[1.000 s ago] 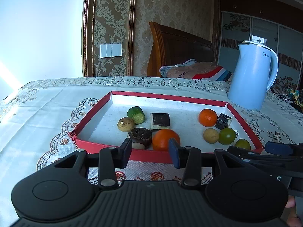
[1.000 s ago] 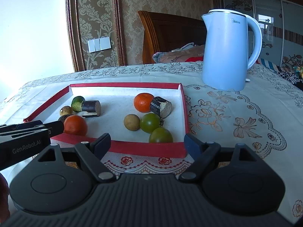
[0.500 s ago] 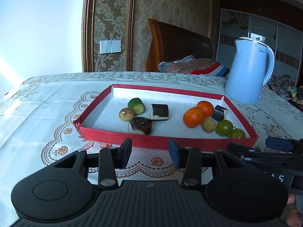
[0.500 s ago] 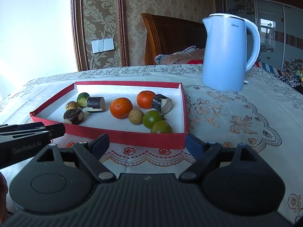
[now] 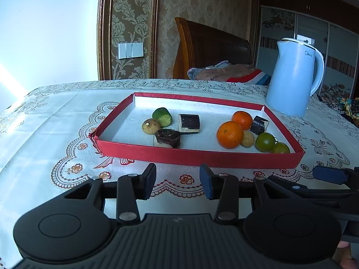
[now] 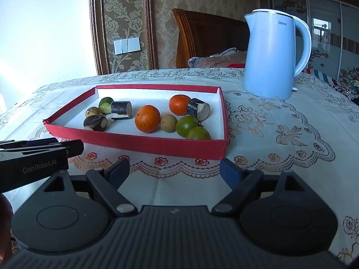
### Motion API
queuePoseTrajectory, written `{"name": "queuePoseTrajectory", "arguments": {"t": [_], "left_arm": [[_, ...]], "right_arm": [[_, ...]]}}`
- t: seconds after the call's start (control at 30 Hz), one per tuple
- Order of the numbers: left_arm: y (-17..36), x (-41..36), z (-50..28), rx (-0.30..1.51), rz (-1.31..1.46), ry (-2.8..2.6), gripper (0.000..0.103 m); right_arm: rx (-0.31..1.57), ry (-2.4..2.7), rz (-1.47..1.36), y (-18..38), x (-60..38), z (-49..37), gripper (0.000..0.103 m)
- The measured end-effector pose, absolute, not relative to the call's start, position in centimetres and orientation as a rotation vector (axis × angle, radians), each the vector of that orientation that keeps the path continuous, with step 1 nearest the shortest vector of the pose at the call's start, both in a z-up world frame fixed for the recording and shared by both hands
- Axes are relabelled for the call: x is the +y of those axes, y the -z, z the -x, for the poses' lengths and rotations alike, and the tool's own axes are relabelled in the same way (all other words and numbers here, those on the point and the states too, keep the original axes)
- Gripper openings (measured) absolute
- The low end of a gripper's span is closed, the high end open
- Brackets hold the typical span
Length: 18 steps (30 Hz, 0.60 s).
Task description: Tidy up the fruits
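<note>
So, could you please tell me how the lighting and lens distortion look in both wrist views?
Left wrist view: the wall at left is blown out white, the table edge curves, and the red tray stays sharp. Right wrist view: same glare at left, and the kettle bows.

kettle (image 5: 294, 78) brand lettering tiny, green fruit (image 5: 280, 148) half-hidden

We are in a home bedroom: a carved wooden headboard (image 5: 213, 51) with folded bedding (image 5: 228, 72) stands beyond the worktop's far edge, damask wallpaper (image 5: 132, 22) carries a light switch (image 5: 130, 50), and sliding wardrobe doors (image 5: 289, 35) fill the right wall.
</note>
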State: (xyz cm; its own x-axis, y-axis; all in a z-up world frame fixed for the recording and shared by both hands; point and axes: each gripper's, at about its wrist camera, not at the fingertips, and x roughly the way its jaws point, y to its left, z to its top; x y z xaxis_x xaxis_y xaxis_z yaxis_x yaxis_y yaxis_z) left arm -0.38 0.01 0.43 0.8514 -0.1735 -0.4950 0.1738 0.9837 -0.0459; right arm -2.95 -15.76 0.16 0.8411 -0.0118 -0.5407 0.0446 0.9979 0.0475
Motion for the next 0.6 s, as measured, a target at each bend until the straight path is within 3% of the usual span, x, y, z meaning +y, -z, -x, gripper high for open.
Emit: {"name": "queuePoseTrajectory", "arguments": {"t": [0.6], "left_arm": [[-0.23, -0.09, 1.12, 0.527, -0.008, 0.181, 0.042]], "right_arm": [[0.590, 0.030, -0.079, 0.36, -15.87, 3.12, 0.089]]}}
